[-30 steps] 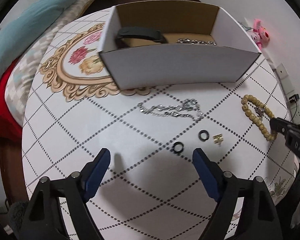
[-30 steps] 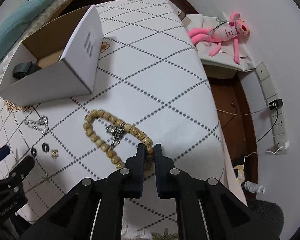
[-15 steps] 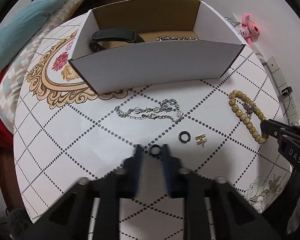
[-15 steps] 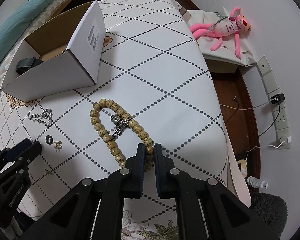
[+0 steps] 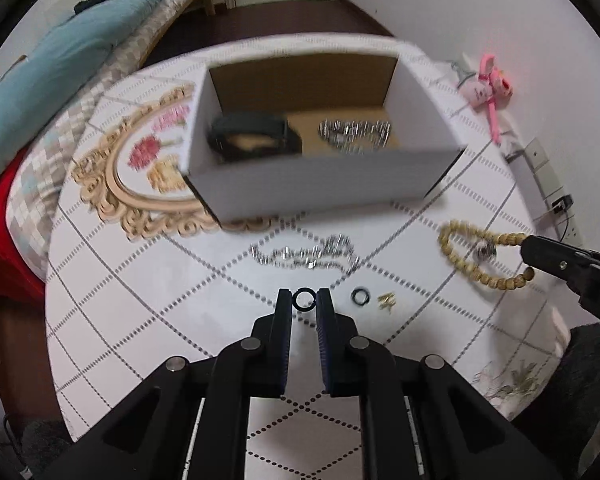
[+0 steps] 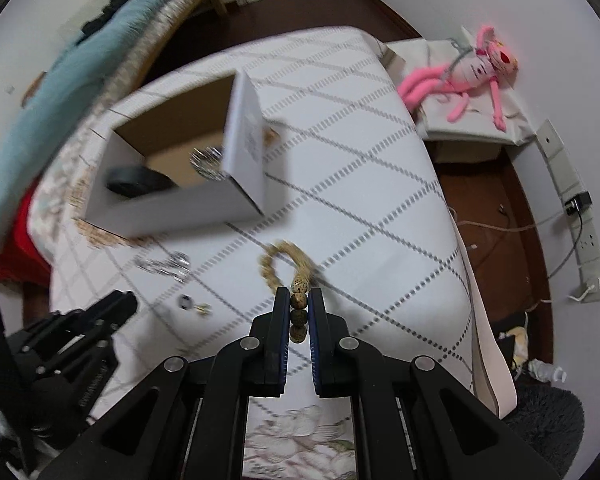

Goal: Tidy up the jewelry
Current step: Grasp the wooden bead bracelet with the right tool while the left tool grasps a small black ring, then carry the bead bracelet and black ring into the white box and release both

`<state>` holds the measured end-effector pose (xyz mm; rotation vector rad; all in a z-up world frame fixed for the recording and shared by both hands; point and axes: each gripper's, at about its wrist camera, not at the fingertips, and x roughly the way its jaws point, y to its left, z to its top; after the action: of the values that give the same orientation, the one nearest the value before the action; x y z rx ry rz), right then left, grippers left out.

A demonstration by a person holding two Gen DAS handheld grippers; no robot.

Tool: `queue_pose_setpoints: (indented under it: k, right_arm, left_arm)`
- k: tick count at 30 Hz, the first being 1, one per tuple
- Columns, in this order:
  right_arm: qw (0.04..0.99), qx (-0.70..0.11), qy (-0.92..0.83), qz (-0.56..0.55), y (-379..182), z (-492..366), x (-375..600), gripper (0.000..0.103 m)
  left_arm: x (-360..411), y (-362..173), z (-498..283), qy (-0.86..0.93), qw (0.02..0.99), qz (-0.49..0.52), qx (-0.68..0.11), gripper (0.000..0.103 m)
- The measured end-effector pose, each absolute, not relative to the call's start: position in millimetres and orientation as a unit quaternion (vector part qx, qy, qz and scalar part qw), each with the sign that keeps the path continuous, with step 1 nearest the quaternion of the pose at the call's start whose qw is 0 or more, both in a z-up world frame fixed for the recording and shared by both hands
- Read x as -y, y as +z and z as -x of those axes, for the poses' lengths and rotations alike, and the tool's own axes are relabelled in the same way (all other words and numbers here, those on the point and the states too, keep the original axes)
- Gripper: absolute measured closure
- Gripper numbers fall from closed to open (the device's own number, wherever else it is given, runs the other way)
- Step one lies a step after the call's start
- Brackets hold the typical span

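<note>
Box: an open white cardboard box point(image 5: 320, 176) with a brown inside stands at the far side of the table point(image 5: 148, 320); its long axis runs left to right in the left wrist view.
Box contents: a black band point(image 5: 254, 136) lies in the left half, a silver chain point(image 5: 354, 134) in the right half; both are blurred.
Left gripper: the left gripper point(image 5: 304, 299) is closed to a narrow gap and pinches a small black ring point(image 5: 304, 299) between its fingertips; the ring's open face is turned toward the camera.
Loose silver chain: a second silver chain point(image 5: 306, 254) lies on the table between the box and the left gripper, stretched left to right, just beyond the held ring.
Small pieces: another black ring point(image 5: 360, 297) lies just right of the left gripper, and a small gold piece point(image 5: 387, 301) lies just right of that ring.
Right gripper: the right gripper point(image 6: 299, 307) is closed on the wooden bead bracelet point(image 6: 284, 264), with a few beads lined up between its fingers.
Bracelet: its loop extends away from the right gripper toward the far side, long axis near to far in the right wrist view; whether the far end touches the table I cannot tell. It is near the table's right edge, well right of the loose chain.
</note>
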<state>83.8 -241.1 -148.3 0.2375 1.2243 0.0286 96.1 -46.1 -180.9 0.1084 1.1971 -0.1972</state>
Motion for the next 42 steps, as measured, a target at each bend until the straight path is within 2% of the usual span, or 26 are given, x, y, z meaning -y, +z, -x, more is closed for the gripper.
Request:
queue_pose_setpoints:
  k: [10,14,24,30,31,32,33,34,35,37,38,39,40,42]
  right_arm:
    - [0.840,-0.520,0.084,-0.133,-64,-116,225,0.094]
    - [0.841,-0.513,0.108,-0.133,-49,-144,213,0.094]
    - [0.799,-0.571,0.126,-0.137,-98,-215,188,0.094]
    - [0.766,-0.622,0.103,-0.124,-138,-229,190,0.091]
    - [0.768,-0.621,0.100,-0.120,-138,-228,192,0.082]
    - [0.772,-0.617,0.096,-0.116,-137,-227,193,0.075]
    - [0.777,-0.613,0.090,-0.110,-135,-224,194,0.061]
    - [0.782,-0.609,0.085,-0.101,-132,-223,195,0.052]
    - [0.788,-0.604,0.076,-0.088,-129,-222,195,0.049]
    - [0.800,-0.596,0.050,-0.055,-126,-219,195,0.038]
    - [0.804,-0.593,0.037,-0.038,-125,-219,195,0.032]
    - [0.807,-0.590,0.025,-0.024,-124,-218,195,0.017]
    - [0.808,-0.588,0.013,-0.008,-125,-217,194,0.009]
    - [0.810,-0.586,-0.003,0.018,-127,-216,191,0.008]
  left_arm:
    - [33,-103,-128,-0.119,0.844,0.002,-0.523,0.094]
    - [27,-91,-155,-0.124,0.844,0.020,-0.521,0.094]
    - [17,-104,-231,-0.121,0.824,0.034,-0.552,0.093]
    - [16,-118,-256,-0.100,0.807,0.038,-0.581,0.087]
    - [15,-118,-257,-0.097,0.807,0.037,-0.581,0.078]
    - [14,-118,-258,-0.094,0.808,0.035,-0.581,0.064]
    - [12,-117,-258,-0.092,0.810,0.035,-0.577,0.056]
    - [9,-115,-258,-0.084,0.814,0.034,-0.574,0.041]
    - [6,-113,-256,-0.072,0.819,0.031,-0.568,0.033]
    - [1,-112,-255,-0.064,0.824,0.029,-0.562,0.032]
    - [-1,-112,-253,-0.053,0.826,0.022,-0.561,0.026]
    - [-3,-113,-252,-0.046,0.828,0.015,-0.559,0.022]
    - [-4,-113,-250,-0.041,0.831,0.011,-0.555,0.015]
    - [-6,-116,-243,-0.029,0.836,0.000,-0.548,0.003]
